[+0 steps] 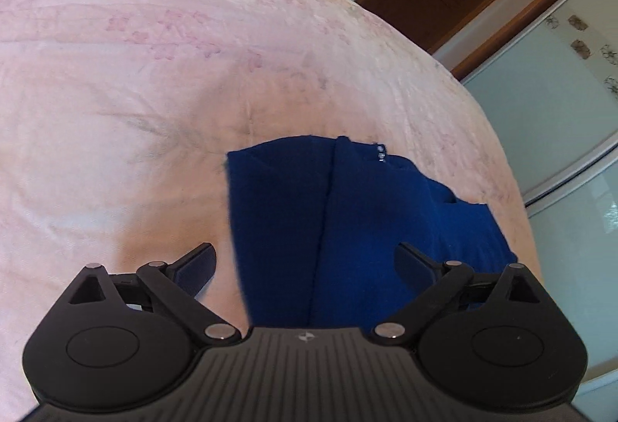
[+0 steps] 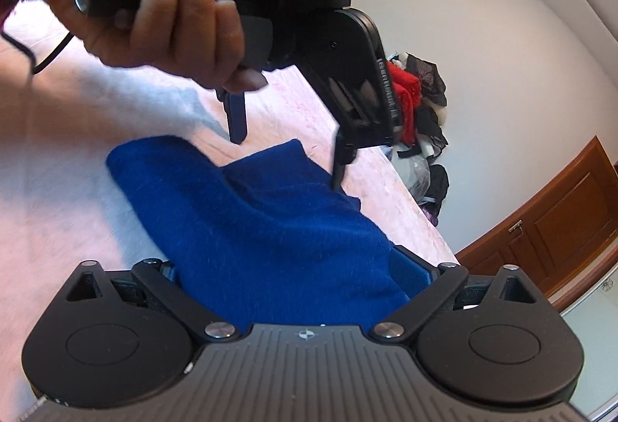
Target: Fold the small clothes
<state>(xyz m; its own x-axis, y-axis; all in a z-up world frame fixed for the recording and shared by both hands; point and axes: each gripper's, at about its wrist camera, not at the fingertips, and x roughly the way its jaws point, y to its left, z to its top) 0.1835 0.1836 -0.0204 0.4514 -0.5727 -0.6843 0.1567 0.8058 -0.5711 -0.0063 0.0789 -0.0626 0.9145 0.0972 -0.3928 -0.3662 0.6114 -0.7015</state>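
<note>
A blue garment (image 1: 347,229) lies on the pink bed (image 1: 135,94), its long axis running ahead of the left tool (image 1: 305,263), which hangs open above it, while the right tool (image 2: 293,275), nearer, has fabric between its spread fingers, grip unclear.

In the right wrist view, the letters "DAS" stand in pale print on the black block atop the left gripper (image 2: 287,155), near the top middle of the frame. Smaller lines beside them are too fine to read. A round logo marks the handle's grey end, upper left.
</note>
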